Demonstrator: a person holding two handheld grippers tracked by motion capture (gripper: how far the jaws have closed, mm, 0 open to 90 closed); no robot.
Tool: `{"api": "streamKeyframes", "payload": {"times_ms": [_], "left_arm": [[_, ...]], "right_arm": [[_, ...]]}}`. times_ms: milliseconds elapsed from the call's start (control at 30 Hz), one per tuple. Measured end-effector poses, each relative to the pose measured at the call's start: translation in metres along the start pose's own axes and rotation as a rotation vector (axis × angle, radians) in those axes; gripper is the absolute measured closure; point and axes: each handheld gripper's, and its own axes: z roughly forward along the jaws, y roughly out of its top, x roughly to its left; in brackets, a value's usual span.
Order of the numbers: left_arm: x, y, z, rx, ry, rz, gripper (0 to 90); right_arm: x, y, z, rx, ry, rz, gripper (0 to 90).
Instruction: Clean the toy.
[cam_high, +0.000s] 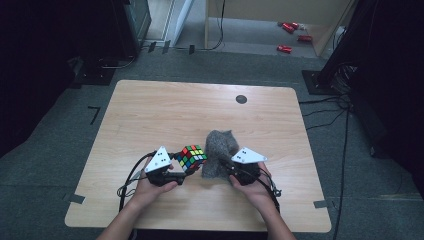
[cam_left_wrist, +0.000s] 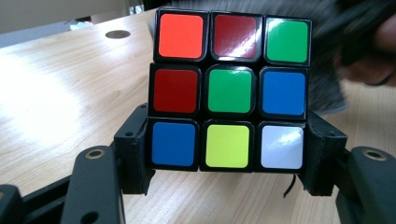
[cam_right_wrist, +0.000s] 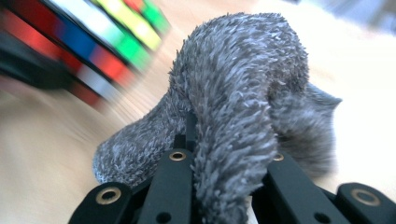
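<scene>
A scrambled puzzle cube (cam_high: 191, 158) is held just above the wooden table (cam_high: 165, 110) at front centre, and my left gripper (cam_high: 181, 169) is shut on it. In the left gripper view the cube (cam_left_wrist: 229, 88) sits between the jaws of the left gripper (cam_left_wrist: 229, 161), which clamp its bottom row from both sides. A grey fuzzy cloth (cam_high: 220, 147) lies bunched right beside the cube. My right gripper (cam_high: 226, 166) is shut on the cloth's near part. In the right gripper view the cloth (cam_right_wrist: 243, 79) bulges up over the right gripper (cam_right_wrist: 219, 154), and the cube (cam_right_wrist: 93, 42) is blurred at upper left.
A small black round spot (cam_high: 241, 99) marks the table's far right part. Beyond the table, red objects (cam_high: 290, 27) lie on the floor by a wooden frame. Dark equipment and cables stand at both far corners.
</scene>
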Motion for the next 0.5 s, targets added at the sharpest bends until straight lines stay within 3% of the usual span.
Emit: {"api": "streamKeyframes", "payload": {"times_ms": [100,200,367,500], "left_arm": [[-0.003,0.0,0.002,0.003,-0.011,0.008,34.8],[-0.006,0.001,0.002,-0.003,-0.031,0.015,34.8],[-0.014,0.002,0.004,0.0,-0.058,0.049,34.9],[-0.015,0.003,0.002,-0.011,-0.053,0.06,34.9]], "right_arm": [[0.009,0.011,-0.012,-0.087,0.083,0.0,81.9],[0.022,0.019,-0.019,-0.137,0.165,-0.012,81.9],[0.035,0.027,-0.022,-0.181,0.233,-0.012,81.7],[0.026,0.023,-0.019,-0.19,0.266,0.058,81.1]]}}
